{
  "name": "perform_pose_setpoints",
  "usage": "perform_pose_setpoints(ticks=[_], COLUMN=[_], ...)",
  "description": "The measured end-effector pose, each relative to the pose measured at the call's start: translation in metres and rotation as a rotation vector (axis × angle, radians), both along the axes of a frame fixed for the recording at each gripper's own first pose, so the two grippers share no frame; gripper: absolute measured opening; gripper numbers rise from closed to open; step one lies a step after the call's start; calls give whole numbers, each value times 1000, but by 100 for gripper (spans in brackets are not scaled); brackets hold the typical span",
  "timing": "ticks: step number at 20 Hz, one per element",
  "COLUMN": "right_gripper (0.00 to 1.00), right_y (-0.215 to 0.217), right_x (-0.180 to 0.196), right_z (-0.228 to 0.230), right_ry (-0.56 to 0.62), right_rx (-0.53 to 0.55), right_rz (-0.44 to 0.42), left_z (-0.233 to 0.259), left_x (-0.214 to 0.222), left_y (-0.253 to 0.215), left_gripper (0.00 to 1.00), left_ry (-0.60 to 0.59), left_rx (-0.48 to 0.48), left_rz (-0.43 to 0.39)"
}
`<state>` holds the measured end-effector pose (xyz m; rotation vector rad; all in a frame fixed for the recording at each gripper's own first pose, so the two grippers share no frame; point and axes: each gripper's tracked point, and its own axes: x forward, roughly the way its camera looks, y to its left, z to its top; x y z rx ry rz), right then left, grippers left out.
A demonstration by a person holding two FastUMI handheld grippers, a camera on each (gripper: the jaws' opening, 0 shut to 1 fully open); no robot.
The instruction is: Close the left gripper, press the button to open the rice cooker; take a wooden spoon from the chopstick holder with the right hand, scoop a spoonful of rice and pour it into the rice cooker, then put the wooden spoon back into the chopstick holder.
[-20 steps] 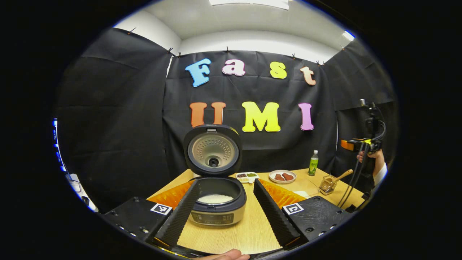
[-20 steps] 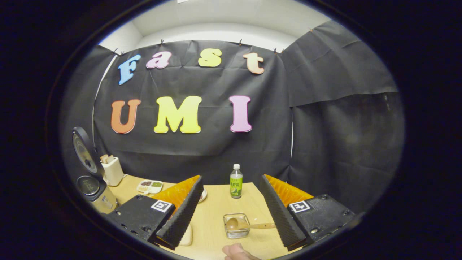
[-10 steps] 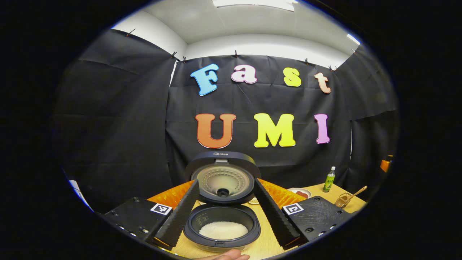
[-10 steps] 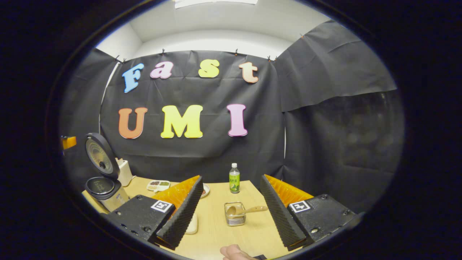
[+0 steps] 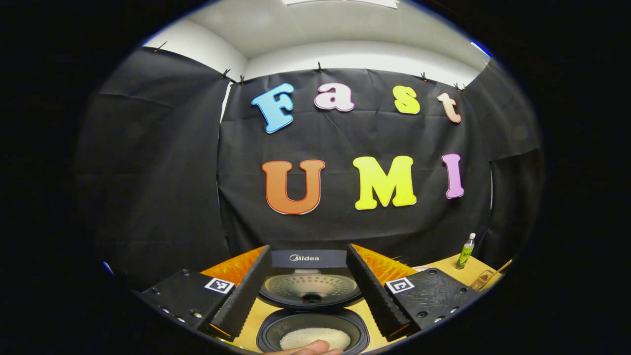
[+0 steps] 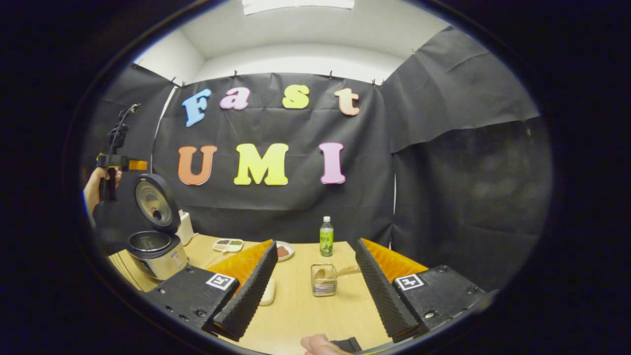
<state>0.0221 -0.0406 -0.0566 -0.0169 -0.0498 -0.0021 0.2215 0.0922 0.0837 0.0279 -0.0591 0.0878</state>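
From the left gripper view we look down into one open rice cooker (image 5: pixel 312 315), white rice (image 5: pixel 315 338) in its pot, framed by the left gripper (image 5: pixel 309 286) with fingers spread and empty. The right gripper view adds the cooker's outside and the hand (image 6: pixel 93 190) holding the other tool above it. On the wooden table (image 6: pixel 296 305) we count one chopstick holder (image 6: pixel 323 280) with one wooden spoon (image 6: pixel 335 271) in it, one green bottle (image 6: pixel 326 236), two dishes. The right gripper (image 6: pixel 315 276) hangs apart, clamping nothing. Black cloth walls the booth.
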Motion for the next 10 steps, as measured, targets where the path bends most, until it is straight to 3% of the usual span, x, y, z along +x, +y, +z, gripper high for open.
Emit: perform_pose_setpoints(ticks=[2,3,7,10], right_gripper=[100,100,100,100], right_y=[-3,-4,-8,-10], right_x=[-2,-2,-4,-6], right_z=[-2,-4,-7,-9], right_ry=[-1,-1,0,3], right_rx=[5,6,3,4], right_rz=[4,7,8,6], left_z=[1,0,-18,-14], left_x=[20,28,56,55], left_y=[2,3,27,26], left_gripper=[100,96,96,98], left_ry=[19,32,101,76], left_rx=[-29,-38,-19,-27], left_rz=[6,9,49,14])
